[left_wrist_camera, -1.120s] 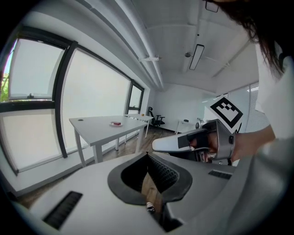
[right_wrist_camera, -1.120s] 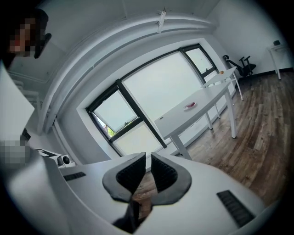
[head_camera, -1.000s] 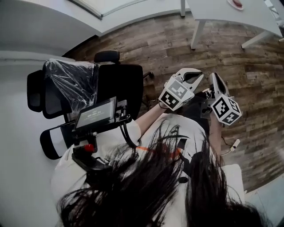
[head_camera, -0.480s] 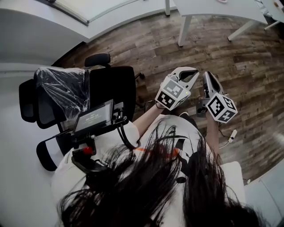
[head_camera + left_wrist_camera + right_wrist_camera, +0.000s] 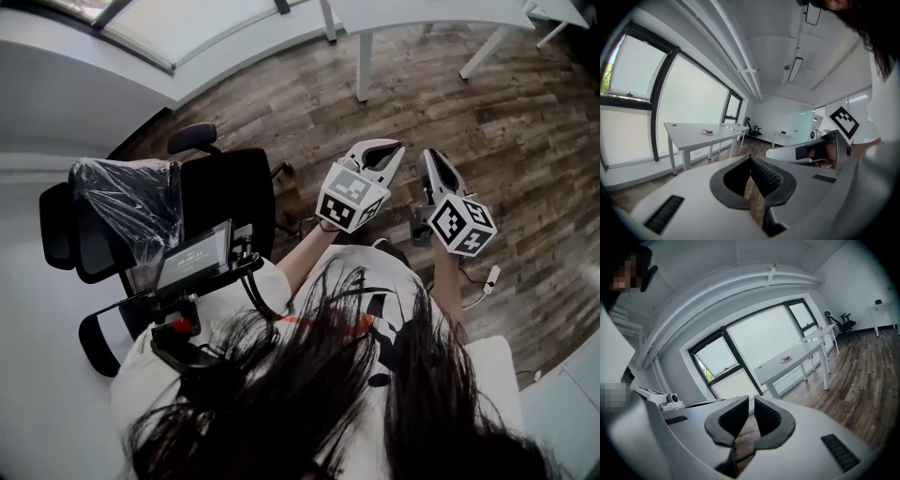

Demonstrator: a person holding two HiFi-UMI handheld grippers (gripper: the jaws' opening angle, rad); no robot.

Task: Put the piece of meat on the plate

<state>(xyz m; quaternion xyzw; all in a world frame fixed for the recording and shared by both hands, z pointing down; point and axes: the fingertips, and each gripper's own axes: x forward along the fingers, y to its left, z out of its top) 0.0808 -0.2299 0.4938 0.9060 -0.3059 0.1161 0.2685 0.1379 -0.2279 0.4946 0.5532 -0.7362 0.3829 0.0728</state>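
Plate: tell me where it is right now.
In the right gripper view the plate sits on the long white table by the windows, just right of centre; the left gripper view shows it on that table, left of centre.

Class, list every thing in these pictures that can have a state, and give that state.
left gripper: shut, nothing between its jaws.
right gripper: shut, nothing between its jaws.
plate: on the far table, something red on it, too small to identify.
chair: backrest wrapped in plastic.
screen: lit.
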